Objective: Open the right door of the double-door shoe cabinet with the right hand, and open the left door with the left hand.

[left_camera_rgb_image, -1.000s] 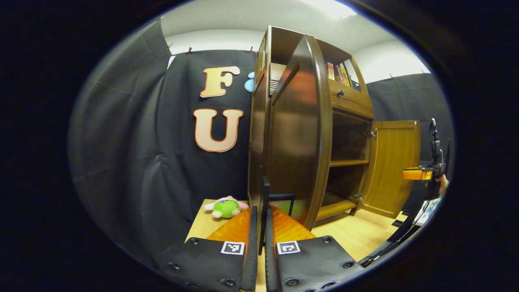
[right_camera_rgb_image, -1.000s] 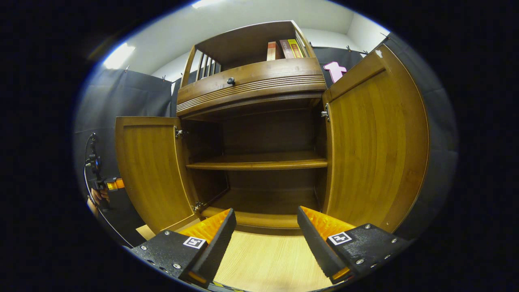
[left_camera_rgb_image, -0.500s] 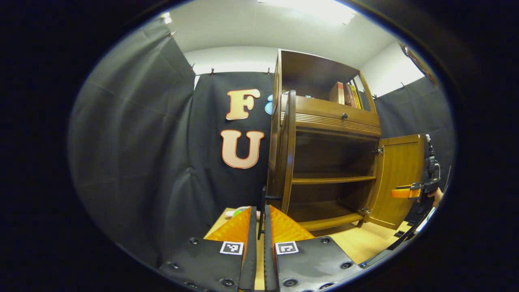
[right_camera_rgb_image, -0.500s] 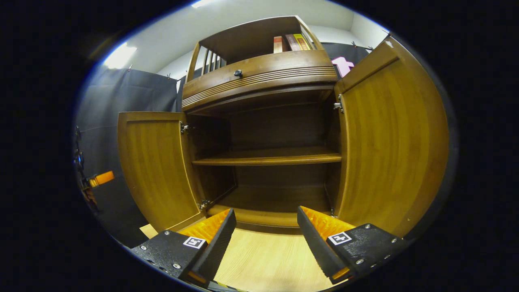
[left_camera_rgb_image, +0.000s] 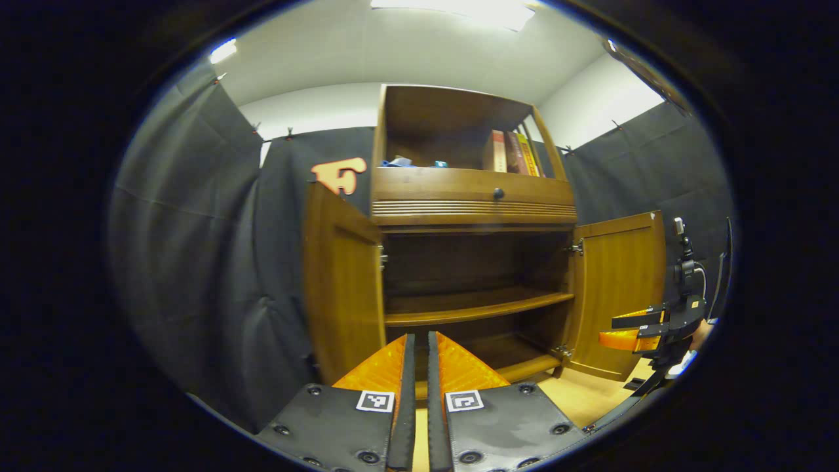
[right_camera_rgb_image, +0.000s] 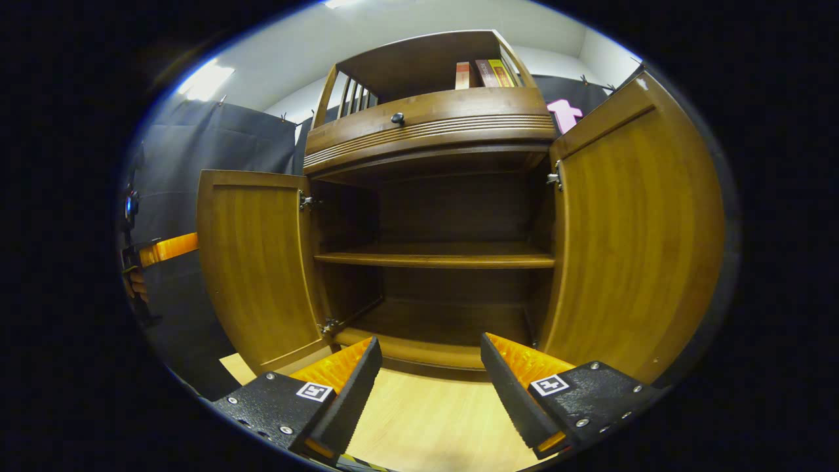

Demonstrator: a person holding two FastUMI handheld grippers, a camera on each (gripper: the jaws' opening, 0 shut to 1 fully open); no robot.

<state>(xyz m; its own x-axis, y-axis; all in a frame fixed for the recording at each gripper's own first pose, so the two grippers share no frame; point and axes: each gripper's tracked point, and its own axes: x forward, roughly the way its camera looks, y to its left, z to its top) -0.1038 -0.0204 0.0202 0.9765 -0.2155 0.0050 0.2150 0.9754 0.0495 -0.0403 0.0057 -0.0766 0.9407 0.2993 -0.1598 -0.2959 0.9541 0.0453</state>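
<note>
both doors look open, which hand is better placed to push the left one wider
Left, probably. The left gripper, shut, has the left door just beside it; the right gripper, open, faces the shelves, nearer the right door.

Since a second ago the left door (left_camera_rgb_image: 341, 282) has swung from half-open to wide open, and the closed left gripper (left_camera_rgb_image: 417, 354) has let go of its handle and drawn back.

brown wood-grain shoe cabinet (right_camera_rgb_image: 432, 262), red and yellow books (right_camera_rgb_image: 484, 73)
</note>
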